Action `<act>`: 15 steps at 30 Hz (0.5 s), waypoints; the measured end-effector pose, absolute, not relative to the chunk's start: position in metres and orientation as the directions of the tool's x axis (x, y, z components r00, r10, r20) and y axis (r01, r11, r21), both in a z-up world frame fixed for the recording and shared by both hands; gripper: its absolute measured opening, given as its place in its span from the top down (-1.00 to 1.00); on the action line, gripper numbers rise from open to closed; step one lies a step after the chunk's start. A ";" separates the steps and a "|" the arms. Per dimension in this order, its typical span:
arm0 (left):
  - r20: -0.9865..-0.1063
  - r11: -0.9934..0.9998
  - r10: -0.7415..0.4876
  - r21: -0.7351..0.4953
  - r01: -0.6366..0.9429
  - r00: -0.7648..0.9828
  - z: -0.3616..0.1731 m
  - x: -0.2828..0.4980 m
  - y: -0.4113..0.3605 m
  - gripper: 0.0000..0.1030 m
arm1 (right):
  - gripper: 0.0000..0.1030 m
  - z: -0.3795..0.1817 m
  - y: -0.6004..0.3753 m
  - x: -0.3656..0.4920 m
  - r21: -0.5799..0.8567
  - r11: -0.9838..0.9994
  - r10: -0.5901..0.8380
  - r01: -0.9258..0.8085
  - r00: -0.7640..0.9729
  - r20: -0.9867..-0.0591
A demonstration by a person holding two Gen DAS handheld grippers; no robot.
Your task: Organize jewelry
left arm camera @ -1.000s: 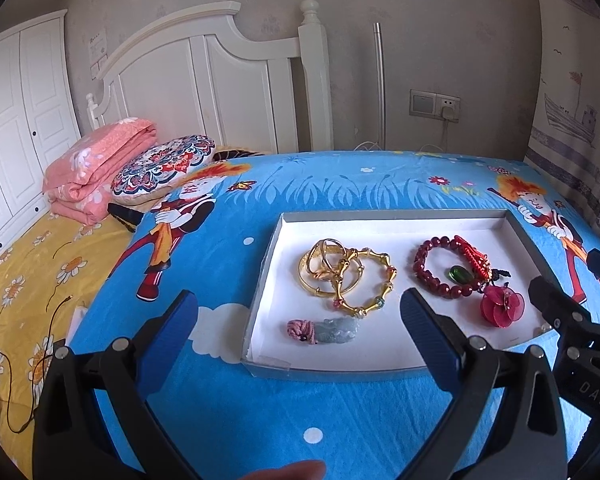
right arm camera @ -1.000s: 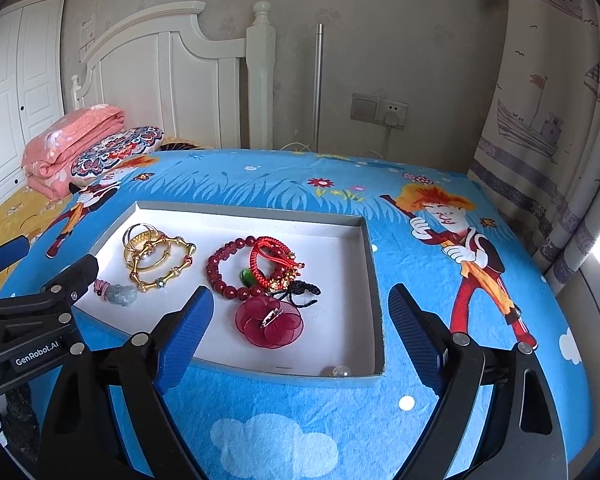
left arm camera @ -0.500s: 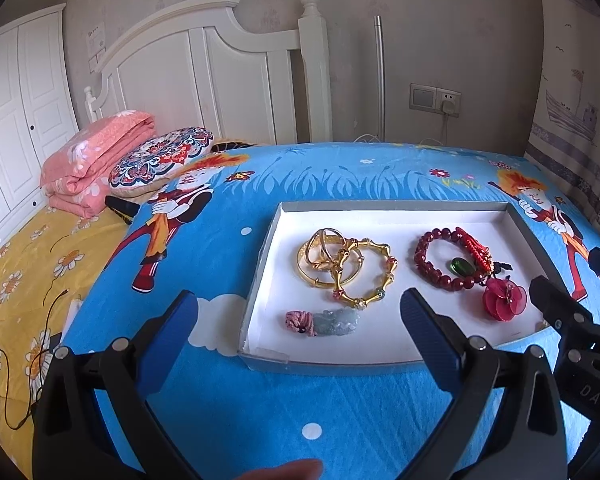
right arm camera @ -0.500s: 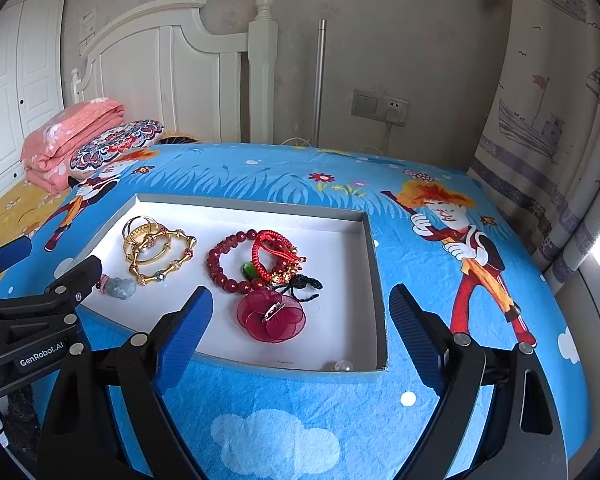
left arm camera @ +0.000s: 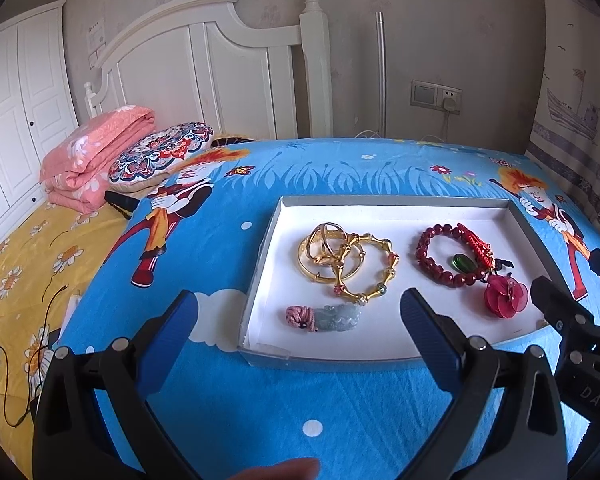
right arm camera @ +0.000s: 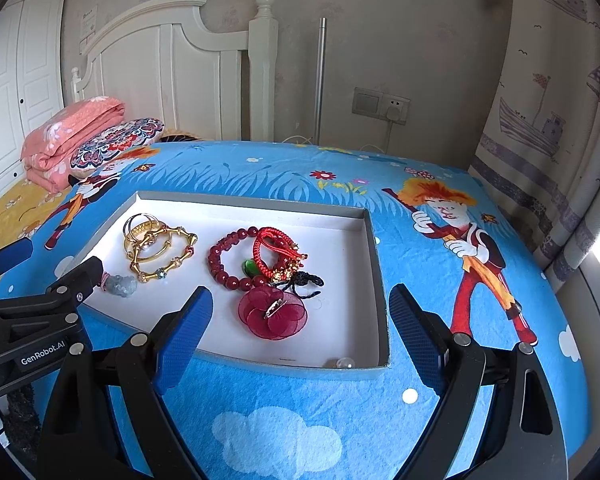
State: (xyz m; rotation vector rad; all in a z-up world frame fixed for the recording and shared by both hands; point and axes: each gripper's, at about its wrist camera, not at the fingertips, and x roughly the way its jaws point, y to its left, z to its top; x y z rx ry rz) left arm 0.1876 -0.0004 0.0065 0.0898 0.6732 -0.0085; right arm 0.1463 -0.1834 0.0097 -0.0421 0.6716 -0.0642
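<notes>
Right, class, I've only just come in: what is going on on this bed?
A person holds two grippers above a shallow tray of jewelry on the bed. The left gripper and right gripper are both open and hold nothing. Gold bangles, a red bead bracelet, a red fabric flower and a jade pendant lie untouched in the tray.

Both wrist views, facing shared tray (left arm camera: 260, 276) (right arm camera: 376, 280)

Soft daylight is coming in beside the curtain (right arm camera: 540, 128), and I am seeing everything bright and sharp. Short faint shadows are lying inside the tray (right arm camera: 374, 280) wall. Straight lines are bending toward dark vignetted corners in both my views.
</notes>
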 end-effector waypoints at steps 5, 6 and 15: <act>-0.622 0.996 0.028 0.087 0.034 0.783 0.007 0.187 0.000 -0.90 | -0.63 0.008 -0.184 0.147 -0.059 0.997 -0.072 0.044 0.777 -0.625; -0.620 0.996 0.031 0.089 0.031 0.784 0.006 0.186 0.000 -0.90 | -0.63 0.008 -0.183 0.147 -0.060 0.997 -0.071 0.043 0.777 -0.625; -0.610 0.996 0.044 0.090 0.014 0.791 0.009 0.187 0.005 -0.90 | -0.63 0.008 -0.186 0.146 -0.049 0.998 -0.067 0.046 0.779 -0.623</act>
